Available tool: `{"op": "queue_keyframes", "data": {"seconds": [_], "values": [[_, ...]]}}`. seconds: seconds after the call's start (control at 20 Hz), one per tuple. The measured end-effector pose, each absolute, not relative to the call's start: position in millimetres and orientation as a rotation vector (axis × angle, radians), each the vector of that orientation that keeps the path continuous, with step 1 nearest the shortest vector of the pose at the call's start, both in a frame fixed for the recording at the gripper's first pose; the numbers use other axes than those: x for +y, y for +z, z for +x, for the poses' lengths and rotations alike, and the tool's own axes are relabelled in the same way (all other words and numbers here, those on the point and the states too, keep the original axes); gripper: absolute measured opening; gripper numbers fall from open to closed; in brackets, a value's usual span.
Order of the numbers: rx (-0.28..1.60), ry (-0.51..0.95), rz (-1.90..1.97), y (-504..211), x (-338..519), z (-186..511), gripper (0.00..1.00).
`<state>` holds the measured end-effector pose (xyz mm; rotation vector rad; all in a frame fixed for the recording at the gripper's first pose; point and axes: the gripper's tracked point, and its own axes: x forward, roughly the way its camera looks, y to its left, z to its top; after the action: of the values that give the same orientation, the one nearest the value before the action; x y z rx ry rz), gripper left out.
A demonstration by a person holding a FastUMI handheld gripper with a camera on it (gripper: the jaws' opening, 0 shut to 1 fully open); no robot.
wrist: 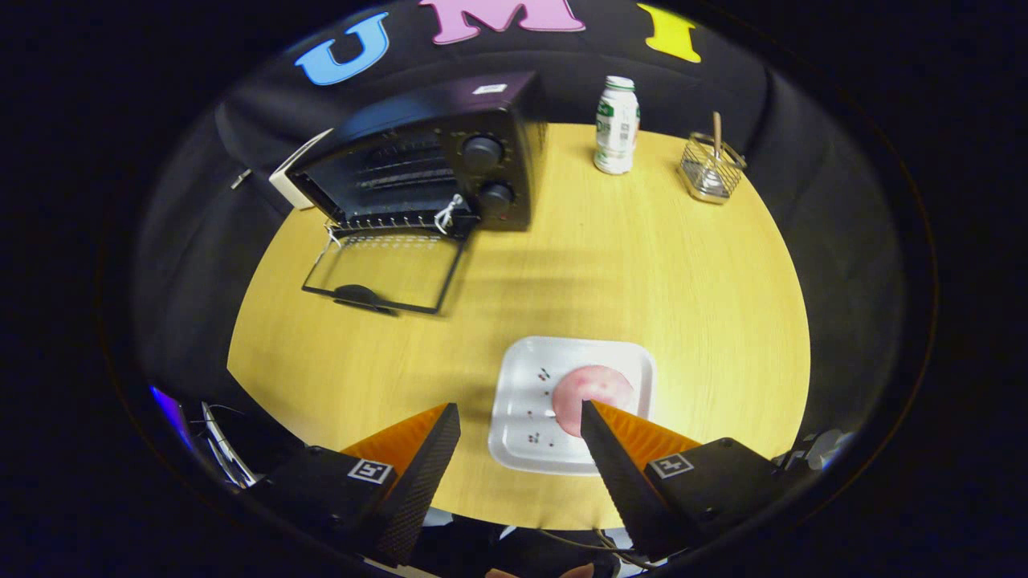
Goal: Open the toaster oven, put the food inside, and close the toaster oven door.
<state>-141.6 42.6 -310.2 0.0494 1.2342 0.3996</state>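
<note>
Cam rides on the gripper (520, 417), looking fwd and steeply down along its two fingers onto the round wooden table (683, 265). Sits fairly high above the near edge. Faces the booth's back wall; toaster oven (434, 152) far left, bottle (617, 124) and wire basket (711, 168) at far rim.

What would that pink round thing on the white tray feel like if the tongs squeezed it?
The pink food looks flat and smooth, so it may be soft and slippery. Lying low on the tray, it probably won't roll. The open tongs have one finger over its edge.
</note>
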Motion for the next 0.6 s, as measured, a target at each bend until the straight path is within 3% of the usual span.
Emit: {"op": "queue_keyframes", "data": {"seconds": [0.3,0.45,0.6], "values": [[1.386,0.34,0.059,-352.5,-26.2,-135.2,0.96],[1.449,0.307,0.086,-374.5,-43.7,-134.3,0.8],[1.465,0.296,0.123,-394.4,-45.9,-130.5,0.8]]}}
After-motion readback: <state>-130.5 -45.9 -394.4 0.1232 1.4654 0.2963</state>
